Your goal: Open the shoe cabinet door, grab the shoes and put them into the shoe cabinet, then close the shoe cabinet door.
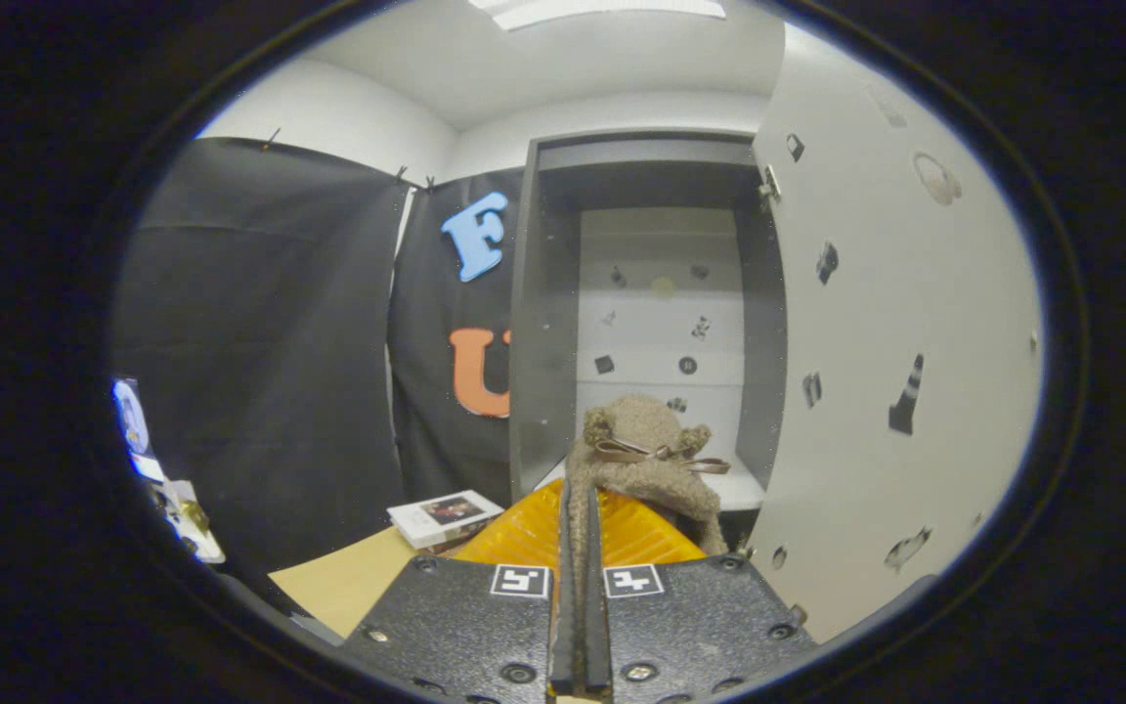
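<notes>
A fuzzy brown shoe [646, 440] with a thin ribbon bow hangs just ahead of my fingers. Its furry edge runs down between them. My gripper [580, 518] is shut on that edge, both fingers pressing it. Straight beyond the shoe stands the grey shoe cabinet [543, 293], open, with a pale back wall dotted with small stickers. A white shelf [744, 489] shows at the bottom of the opening, level with the shoe. The cabinet door [900, 293] is swung wide open, right of the shoe and near my right finger.
A light wooden table [348, 582] lies below my left finger. A white box or book [446, 516] rests on it near the cabinet's left side. Black cloth wall [260, 342] hangs to the left of the cabinet, with small clutter [172, 504] at its foot.
</notes>
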